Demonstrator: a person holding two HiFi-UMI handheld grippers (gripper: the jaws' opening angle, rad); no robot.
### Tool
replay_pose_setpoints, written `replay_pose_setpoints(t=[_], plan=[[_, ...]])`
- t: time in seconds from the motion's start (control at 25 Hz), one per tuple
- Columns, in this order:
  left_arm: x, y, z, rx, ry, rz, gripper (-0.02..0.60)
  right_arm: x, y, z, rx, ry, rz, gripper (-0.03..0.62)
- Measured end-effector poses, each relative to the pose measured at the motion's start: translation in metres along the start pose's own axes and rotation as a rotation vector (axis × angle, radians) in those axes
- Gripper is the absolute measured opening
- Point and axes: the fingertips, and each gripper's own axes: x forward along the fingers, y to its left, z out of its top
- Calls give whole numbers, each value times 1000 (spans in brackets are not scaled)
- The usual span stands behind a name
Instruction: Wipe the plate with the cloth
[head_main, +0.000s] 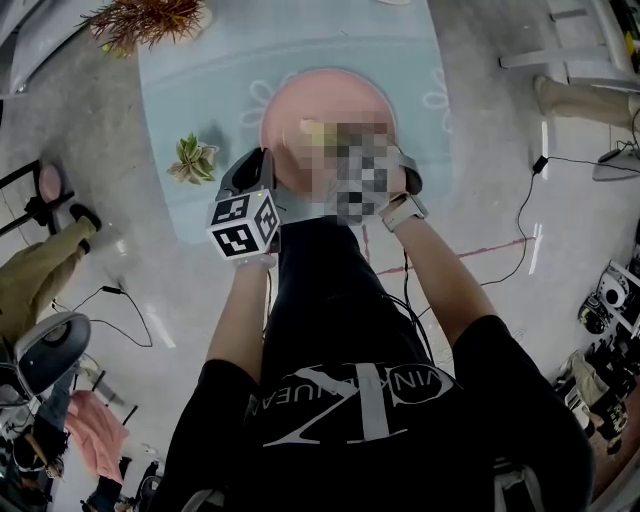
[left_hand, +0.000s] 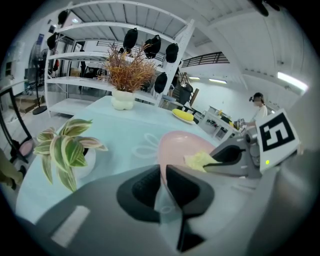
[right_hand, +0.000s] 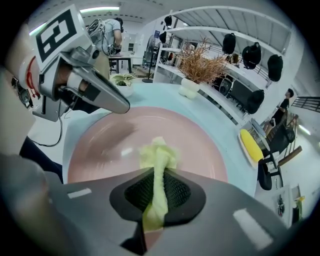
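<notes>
A pink plate (head_main: 300, 105) lies on the light blue table (head_main: 200, 80). My left gripper (head_main: 256, 168) is at the plate's near-left rim; in the left gripper view its jaws (left_hand: 163, 182) stand shut on the plate's edge (left_hand: 182, 147). My right gripper (right_hand: 158, 187) is shut on a twisted yellow cloth (right_hand: 158, 152), whose bunched end rests on the plate's inner surface (right_hand: 195, 145). The left gripper view shows the cloth (left_hand: 197, 161) at the right gripper's tip (left_hand: 215, 160). In the head view a mosaic patch covers most of the right gripper; only the cloth's tip (head_main: 316, 130) shows.
A small potted plant with striped leaves (head_main: 193, 158) stands left of the plate. A dried plant in a white vase (head_main: 150, 18) sits at the table's far left. A yellow dish (right_hand: 251, 144) lies beyond the plate. Cables (head_main: 520, 215) run across the floor.
</notes>
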Motion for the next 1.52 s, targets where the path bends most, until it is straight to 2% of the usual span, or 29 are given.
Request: replay_pose_setpoints(t=[0.4, 0.6, 0.72, 0.88, 0.96, 1.52], plan=[[-1, -1, 1, 85, 39, 2, 0, -13, 14, -25, -19, 66, 25, 37], [-11, 2, 14, 127, -10, 28, 0, -19, 21, -38, 93, 93, 106, 37], [-20, -3, 28, 133, -49, -2, 0, -23, 19, -42, 190, 91, 166, 38], [-35, -20, 44, 178, -99, -47, 0, -46, 6, -41, 427, -20, 181, 38], [-43, -25, 51, 193, -118, -61, 0, -61, -1, -37, 482, -84, 165, 38], [-101, -31, 126, 232, -316, -38, 0, -152, -72, 8, 546, -397, -14, 38]])
